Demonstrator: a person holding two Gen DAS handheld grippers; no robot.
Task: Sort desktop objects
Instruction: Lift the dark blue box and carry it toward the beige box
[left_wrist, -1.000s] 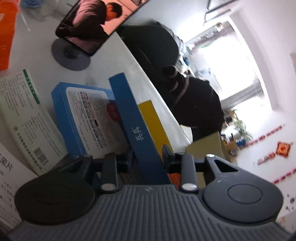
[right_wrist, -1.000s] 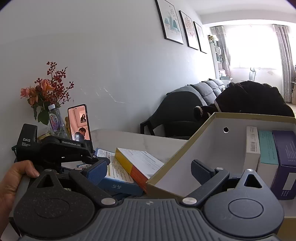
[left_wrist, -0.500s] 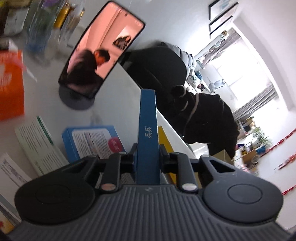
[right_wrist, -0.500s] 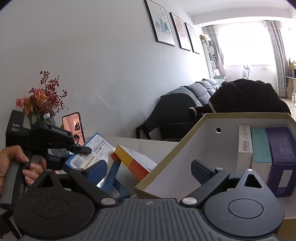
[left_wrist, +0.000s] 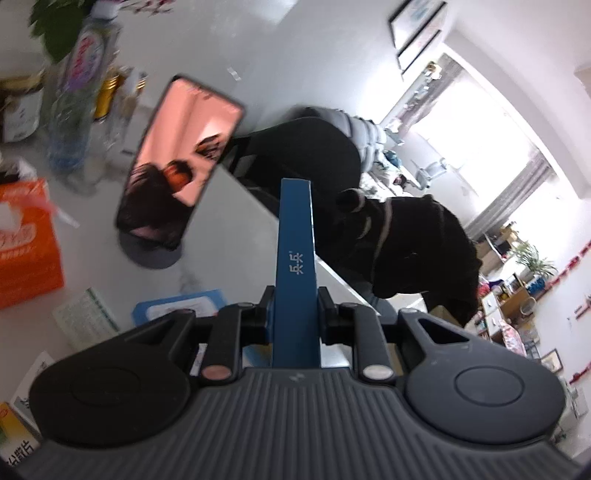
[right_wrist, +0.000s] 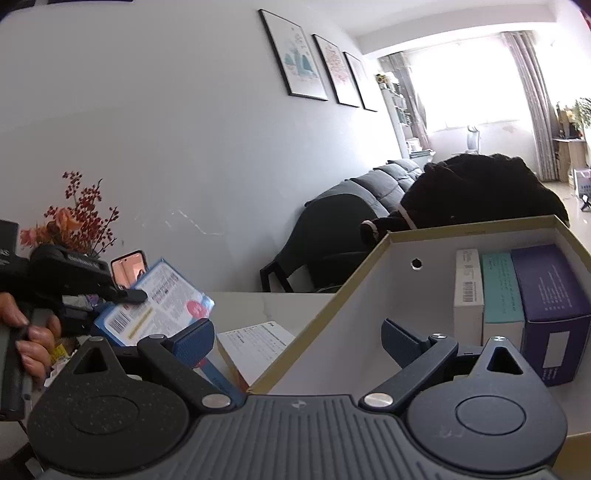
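My left gripper (left_wrist: 295, 308) is shut on a thin blue box (left_wrist: 295, 254), which I see edge-on, standing straight ahead of the fingers. In the right wrist view the same blue box (right_wrist: 159, 302) hangs tilted above the table, held by the left gripper (right_wrist: 122, 293), with a hand (right_wrist: 33, 332) on the handle. My right gripper (right_wrist: 297, 338) is open with nothing in it, at the near corner of an open cardboard box (right_wrist: 369, 269). Inside stand a white box (right_wrist: 467, 295), a teal box (right_wrist: 500, 291) and a purple box (right_wrist: 550, 295).
On the white table lie another blue box (left_wrist: 181, 306), a white-and-green box (left_wrist: 86, 321), an orange box (left_wrist: 26, 251) and a yellow-sided box (right_wrist: 255, 343). A phone on a stand (left_wrist: 181, 173), a water bottle (left_wrist: 74, 92) and flowers (right_wrist: 74, 218) stand near the wall.
The left gripper closed on the blue box and lifted it off the other boxes, up and away from the table. The right gripper stayed open by the cardboard box.
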